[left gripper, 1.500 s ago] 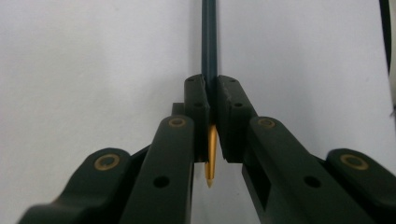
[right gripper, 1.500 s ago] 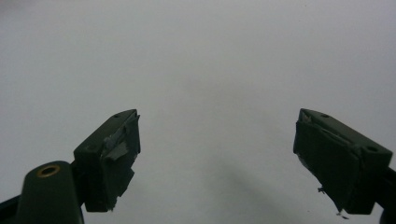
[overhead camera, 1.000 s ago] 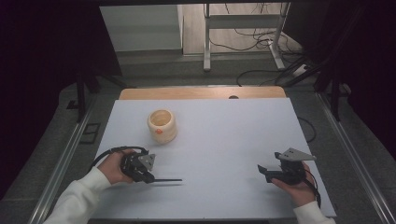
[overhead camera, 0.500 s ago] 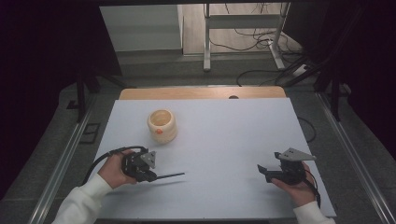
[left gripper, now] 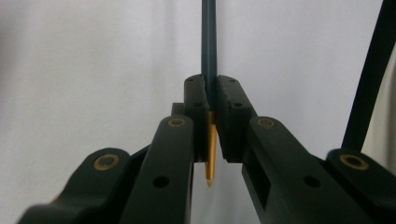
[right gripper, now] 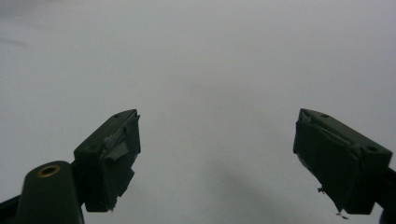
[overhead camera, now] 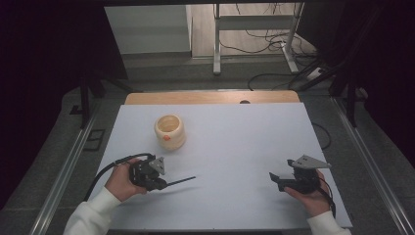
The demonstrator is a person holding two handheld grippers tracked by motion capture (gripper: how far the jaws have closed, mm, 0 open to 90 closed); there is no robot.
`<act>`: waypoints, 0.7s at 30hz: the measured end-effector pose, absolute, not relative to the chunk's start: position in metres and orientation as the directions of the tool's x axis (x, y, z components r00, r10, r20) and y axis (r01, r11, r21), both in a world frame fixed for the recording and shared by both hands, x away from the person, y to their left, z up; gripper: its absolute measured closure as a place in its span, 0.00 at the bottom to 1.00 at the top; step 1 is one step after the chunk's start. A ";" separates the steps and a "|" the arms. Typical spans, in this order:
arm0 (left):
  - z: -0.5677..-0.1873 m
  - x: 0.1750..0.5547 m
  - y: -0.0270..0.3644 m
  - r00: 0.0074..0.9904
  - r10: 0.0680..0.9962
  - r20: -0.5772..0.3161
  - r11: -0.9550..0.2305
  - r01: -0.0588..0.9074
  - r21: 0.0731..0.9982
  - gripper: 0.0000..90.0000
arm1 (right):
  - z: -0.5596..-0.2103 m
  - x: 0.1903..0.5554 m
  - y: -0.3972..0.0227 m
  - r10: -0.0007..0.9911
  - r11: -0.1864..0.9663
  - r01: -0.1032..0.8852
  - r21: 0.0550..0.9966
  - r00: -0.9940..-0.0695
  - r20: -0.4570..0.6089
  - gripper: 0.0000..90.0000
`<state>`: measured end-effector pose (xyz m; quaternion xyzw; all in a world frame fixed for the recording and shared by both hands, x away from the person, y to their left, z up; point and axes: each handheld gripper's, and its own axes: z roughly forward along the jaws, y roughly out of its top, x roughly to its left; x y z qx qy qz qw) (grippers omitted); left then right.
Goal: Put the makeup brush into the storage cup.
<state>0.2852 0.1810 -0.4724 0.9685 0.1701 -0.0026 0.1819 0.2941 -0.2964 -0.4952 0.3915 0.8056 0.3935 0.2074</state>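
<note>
Dark flooring and black curtains are surrounding a pale grey surface (overhead camera: 235, 147), with a strip of bare wood (overhead camera: 210, 97) showing along its far edge and cables trailing over the floor beyond it. Toward the far left part of the surface a cream-coloured cup (overhead camera: 170, 131) is standing upright, with a small orange mark low on its near side; it is sitting well apart from both hands, and nothing is lying between it and the left claw.

Near the front left corner, the left claw (overhead camera: 164, 184) is clamping a slim dark pen (overhead camera: 180, 181), which is pointing out to the right, roughly level above the surface and casting a thin shadow below. In the left gripper view the pads are pressing on the pen (left gripper: 208, 46) from both sides; its dark barrel is running straight ahead, while its gold, tapering tip is pointing back toward the camera between the jaws. The claw's black cable is curving away past the person's white sleeve (overhead camera: 93, 215).

Near the front right corner, the right claw (overhead camera: 274, 179) is resting in the person's other hand, aimed left across the surface. Its jaws are standing wide apart with only bare surface between them, and strips of worn tape are peeling from its pads (right gripper: 119, 140).
</note>
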 end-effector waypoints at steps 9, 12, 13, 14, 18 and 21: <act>-0.469 0.282 0.177 0.918 0.393 -0.051 -0.855 0.386 0.346 0.93 | -0.493 0.294 -0.295 0.795 0.378 0.465 0.800 -0.607 -0.024 0.17; -0.468 0.281 0.176 0.913 0.406 -0.049 -0.848 0.396 0.353 0.93 | -0.493 0.294 -0.294 0.793 0.381 0.462 0.801 -0.609 -0.026 0.17; -0.468 0.281 0.176 0.911 0.409 -0.050 -0.845 0.399 0.355 0.93 | -0.493 0.294 -0.294 0.793 0.383 0.461 0.801 -0.608 -0.029 0.17; -0.468 0.281 0.175 0.910 0.412 -0.051 -0.843 0.402 0.357 0.93 | -0.493 0.294 -0.294 0.793 0.383 0.460 0.801 -0.608 -0.030 0.17; -0.467 0.280 0.174 0.906 0.420 -0.053 -0.838 0.409 0.361 0.93 | -0.492 0.293 -0.292 0.792 0.385 0.457 0.802 -0.610 -0.032 0.18; -0.466 0.280 0.173 0.902 0.429 -0.053 -0.831 0.417 0.368 0.93 | -0.492 0.293 -0.291 0.789 0.395 0.451 0.801 -0.612 -0.044 0.18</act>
